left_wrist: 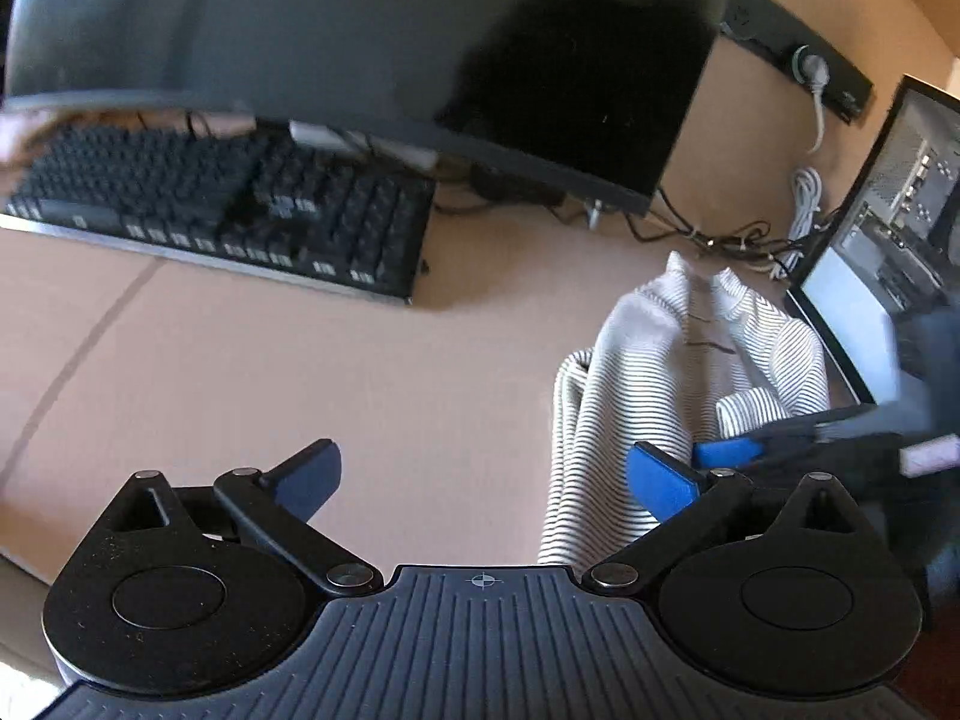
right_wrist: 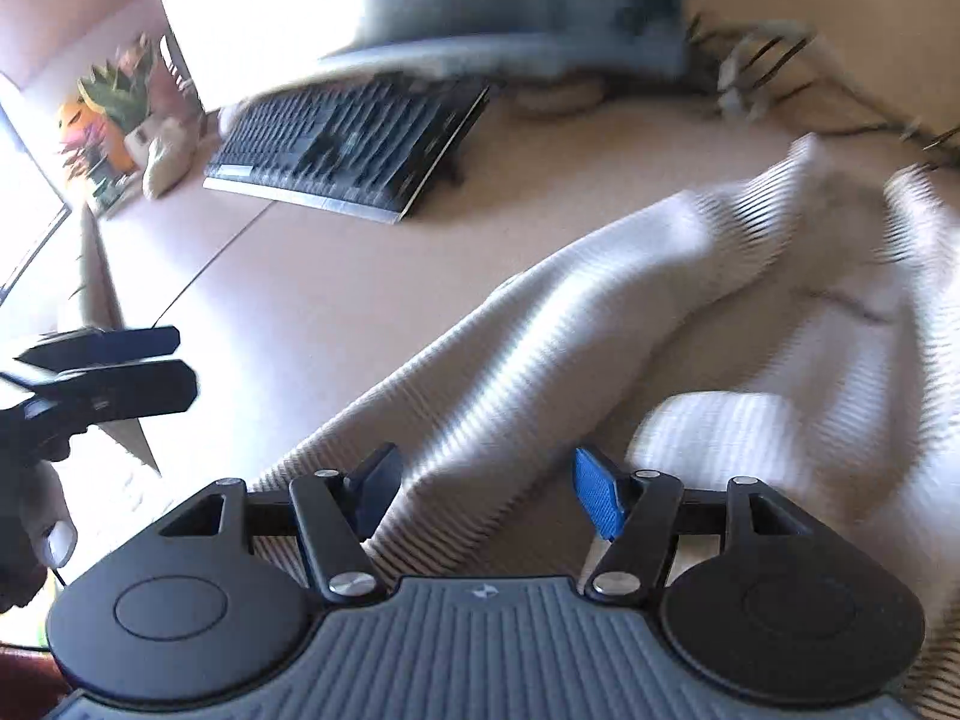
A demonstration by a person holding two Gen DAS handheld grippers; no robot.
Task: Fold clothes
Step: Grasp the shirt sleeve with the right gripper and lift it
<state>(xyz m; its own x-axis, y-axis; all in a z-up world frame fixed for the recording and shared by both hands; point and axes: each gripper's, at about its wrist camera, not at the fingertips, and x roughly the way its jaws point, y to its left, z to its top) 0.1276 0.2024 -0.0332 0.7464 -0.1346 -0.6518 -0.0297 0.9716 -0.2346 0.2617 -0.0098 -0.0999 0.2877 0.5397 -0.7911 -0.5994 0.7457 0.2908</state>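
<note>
A striped garment [left_wrist: 690,360] lies bunched on the tan tabletop [left_wrist: 360,372], to the right of the black keyboard [left_wrist: 228,210] and nearer the camera. The left gripper [left_wrist: 483,483] hangs over bare tabletop just left of the garment, its fingers [left_wrist: 660,483] spread wide with nothing between them. The right gripper [right_wrist: 486,495] stands over the garment with its fingers apart; a fold of cloth lies between them, but the pads do not press it. The right wrist view is heavily blurred, so the garment's far edge and the plant [right_wrist: 114,114] left of the keyboard are hard to make out. The monitor [left_wrist: 360,48] behind the keyboard is cut off at the top.
</note>
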